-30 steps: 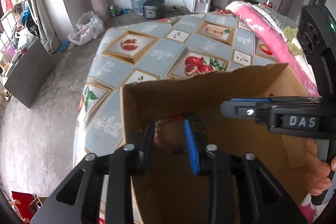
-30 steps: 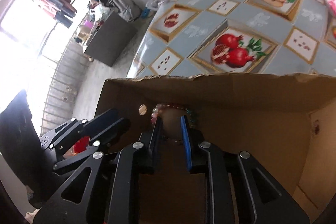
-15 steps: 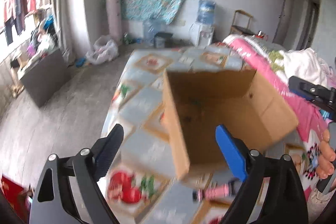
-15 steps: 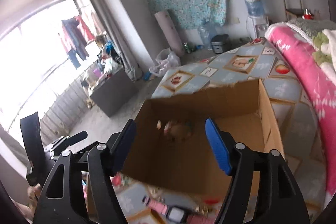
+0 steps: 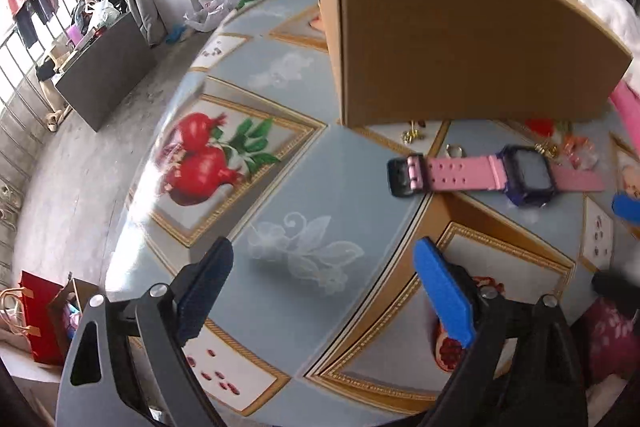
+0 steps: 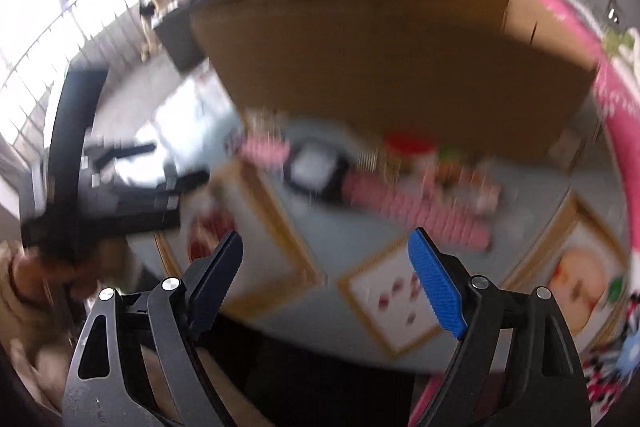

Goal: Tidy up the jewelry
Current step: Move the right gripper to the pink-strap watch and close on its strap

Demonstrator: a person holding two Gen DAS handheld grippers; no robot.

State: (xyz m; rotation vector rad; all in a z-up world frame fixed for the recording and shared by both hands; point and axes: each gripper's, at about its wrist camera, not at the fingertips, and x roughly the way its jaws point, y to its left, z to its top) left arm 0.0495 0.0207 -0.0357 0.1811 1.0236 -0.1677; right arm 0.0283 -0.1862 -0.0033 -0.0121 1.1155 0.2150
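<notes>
A brown cardboard box [image 5: 452,39] stands on the patterned table; I see its outer wall, also in the blurred right wrist view [image 6: 384,59]. In front of it lies a pink-strapped watch [image 5: 496,175] with a purple case, blurred in the right wrist view [image 6: 320,171]. Small gold pieces [image 5: 414,135] and a ring [image 5: 454,149] lie near the box; more small jewelry [image 5: 560,147] lies beside the watch. My left gripper [image 5: 324,291] is open and empty, low over the table. My right gripper [image 6: 324,279] is open and empty; its blue tip [image 5: 626,209] shows at the right edge.
The table [image 5: 320,195] has a rounded edge at the left, with concrete floor below. A pink blanket [image 6: 616,115] lies along the table's right side. A red bag [image 5: 40,323] stands on the floor at the lower left.
Both grippers were nearly shut inside the box by a bead bracelet; they opened, pulled back out and dropped low. Now they face the box's outer wall and the watch.
</notes>
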